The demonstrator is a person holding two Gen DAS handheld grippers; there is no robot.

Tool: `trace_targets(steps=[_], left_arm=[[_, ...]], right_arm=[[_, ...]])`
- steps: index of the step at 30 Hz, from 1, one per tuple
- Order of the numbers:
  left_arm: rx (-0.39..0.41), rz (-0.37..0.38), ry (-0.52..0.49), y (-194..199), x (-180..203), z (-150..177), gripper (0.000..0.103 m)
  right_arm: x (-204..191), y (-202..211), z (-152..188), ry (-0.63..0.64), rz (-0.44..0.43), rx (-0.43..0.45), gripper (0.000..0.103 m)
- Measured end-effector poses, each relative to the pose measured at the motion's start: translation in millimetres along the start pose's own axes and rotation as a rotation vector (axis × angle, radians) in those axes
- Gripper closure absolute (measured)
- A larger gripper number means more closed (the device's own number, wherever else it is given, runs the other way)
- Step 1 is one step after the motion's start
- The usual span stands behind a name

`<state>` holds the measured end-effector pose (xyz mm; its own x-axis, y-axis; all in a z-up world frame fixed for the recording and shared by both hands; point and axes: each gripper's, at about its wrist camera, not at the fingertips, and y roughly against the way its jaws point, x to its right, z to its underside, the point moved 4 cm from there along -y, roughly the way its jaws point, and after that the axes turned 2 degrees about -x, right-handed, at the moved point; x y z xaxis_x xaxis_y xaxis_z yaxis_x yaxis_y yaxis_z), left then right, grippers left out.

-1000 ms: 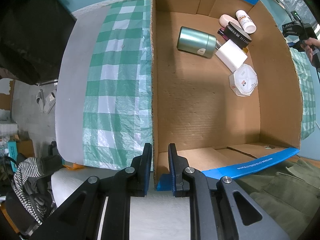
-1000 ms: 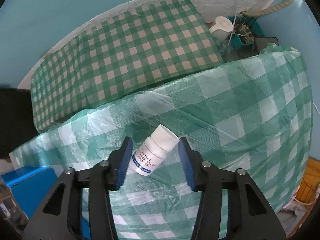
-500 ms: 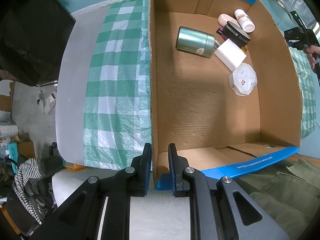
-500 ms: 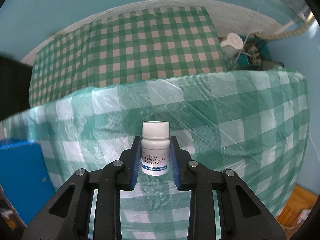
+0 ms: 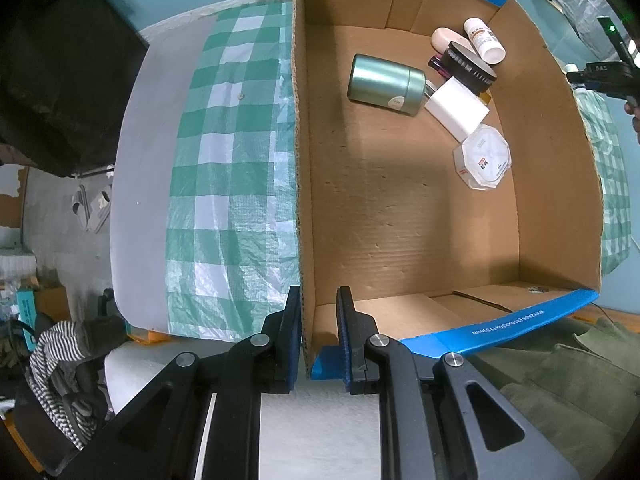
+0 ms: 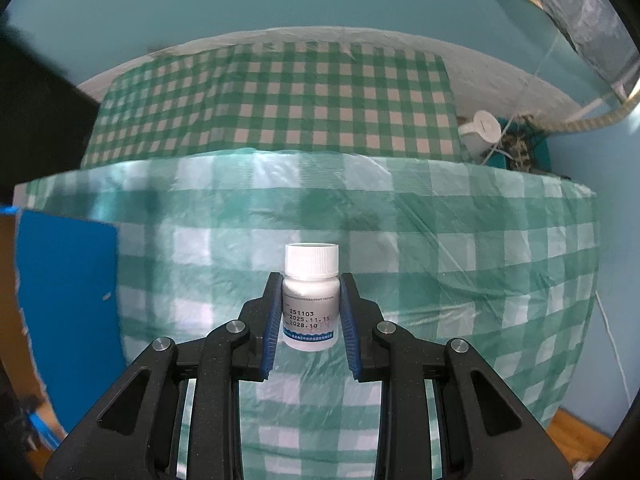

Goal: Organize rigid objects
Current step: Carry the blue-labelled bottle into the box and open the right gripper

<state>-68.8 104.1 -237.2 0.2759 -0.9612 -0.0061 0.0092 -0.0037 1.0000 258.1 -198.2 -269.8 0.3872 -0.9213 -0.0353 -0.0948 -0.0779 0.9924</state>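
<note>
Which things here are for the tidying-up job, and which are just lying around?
For the job:
- white pill bottle, held in the right gripper
- cardboard box, its wall clamped by the left gripper
- green can, white box, brush, all inside the box

Just lying about:
- checked cloth
- striped clothing
- slippers

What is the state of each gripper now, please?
Left gripper: closed on the cardboard box wall.
Right gripper: closed on the white pill bottle.

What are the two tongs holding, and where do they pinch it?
The right tongs pinch a small white bottle by the sides of its body, below the cap. The left tongs are clamped on the cardboard box wall near its corner.
</note>
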Motion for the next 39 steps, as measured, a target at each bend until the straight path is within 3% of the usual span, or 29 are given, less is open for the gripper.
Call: trace_targets(steps=[18, 39], left_arm=[[0.003, 0.001, -0.024, 0.1, 1.4, -0.4, 0.088], [0.005, 0.001, -0.029, 0.5, 2.0, -0.3, 0.088]], right_arm=[[-60.9, 64.9, 9.7, 0.145, -0.076, 0.071, 0.076], [-164.7, 81.7, 4.9, 0.387, -0.111, 0.089, 0.076]])
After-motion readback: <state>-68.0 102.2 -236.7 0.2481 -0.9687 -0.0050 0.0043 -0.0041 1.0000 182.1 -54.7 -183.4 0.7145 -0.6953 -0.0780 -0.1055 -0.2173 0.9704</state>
